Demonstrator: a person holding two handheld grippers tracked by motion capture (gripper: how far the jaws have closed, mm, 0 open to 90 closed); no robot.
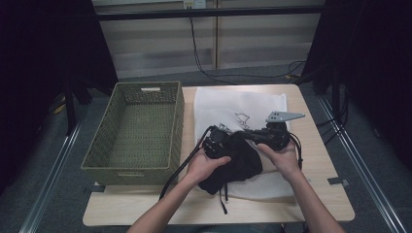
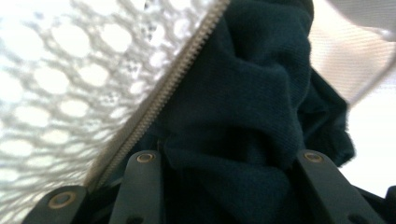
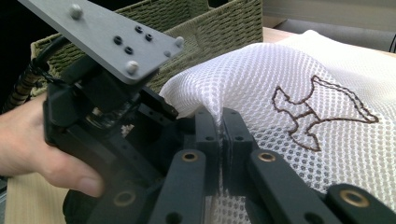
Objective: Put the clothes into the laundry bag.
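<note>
Beside the wicker basket [image 1: 133, 131], right fingers [image 3: 208, 135] pinch the mesh bag [image 3: 289, 79]; left fingers [image 2: 144, 182] clasp dark cloth [image 2: 243, 116].

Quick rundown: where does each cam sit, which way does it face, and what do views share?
High view: above the person's side, looking forward and down on the table; forearms, hands, both grippers.
Left gripper view: on the left gripper, facing the dark garment and zipper.
Right gripper view: on the right gripper, pinching the mesh bag; left hand beyond.
Shared: bag, woven basket.
</note>
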